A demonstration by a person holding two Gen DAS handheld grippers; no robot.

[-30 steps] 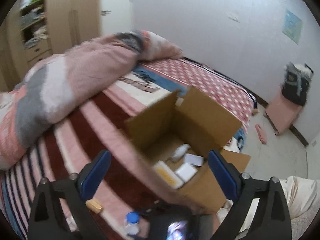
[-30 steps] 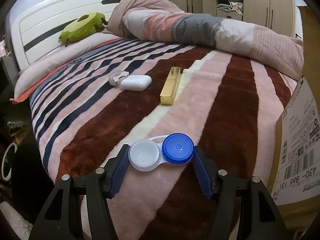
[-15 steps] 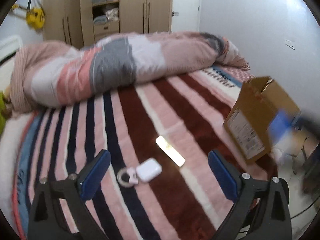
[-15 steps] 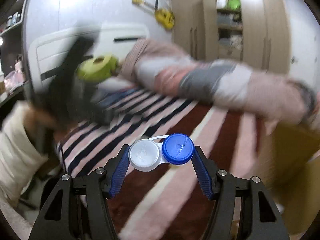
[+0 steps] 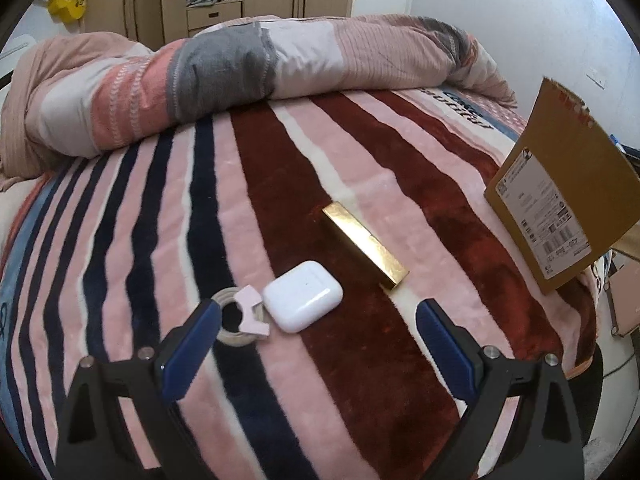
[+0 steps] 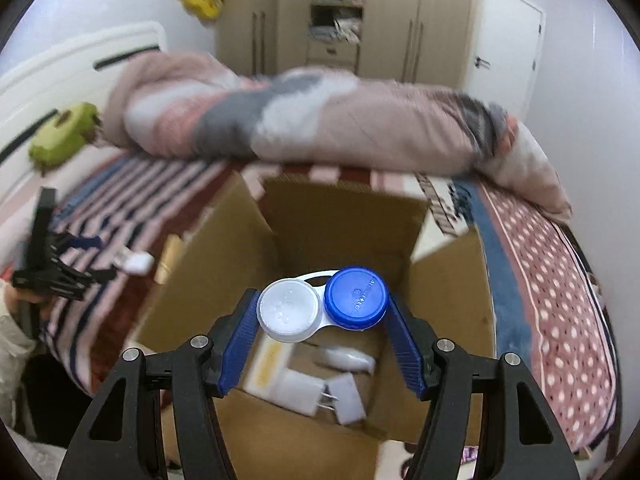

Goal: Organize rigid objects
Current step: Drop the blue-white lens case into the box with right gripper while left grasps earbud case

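Observation:
My right gripper (image 6: 322, 320) is shut on a contact lens case (image 6: 322, 308) with one white and one blue cap, held above the open cardboard box (image 6: 340, 220). Several white items (image 6: 320, 392) lie inside the box. My left gripper (image 5: 318, 340) is open and empty, low over the striped blanket. Just ahead of it lie a white earbud case (image 5: 303, 301), a tape roll (image 5: 236, 322) and a gold bar-shaped box (image 5: 366, 250). The cardboard box (image 5: 556, 200) shows at the right edge of the left wrist view.
A rolled pink and grey duvet (image 5: 240, 68) lies across the bed behind the objects. A green plush (image 6: 64, 136) sits by the headboard. Wardrobes (image 6: 360, 16) stand at the back. The left gripper (image 6: 52, 256) shows at the left of the right wrist view.
My right gripper carried the lens case from above the blanket to over the open box. My left gripper swung from the box to the items on the blanket and came closer to them.

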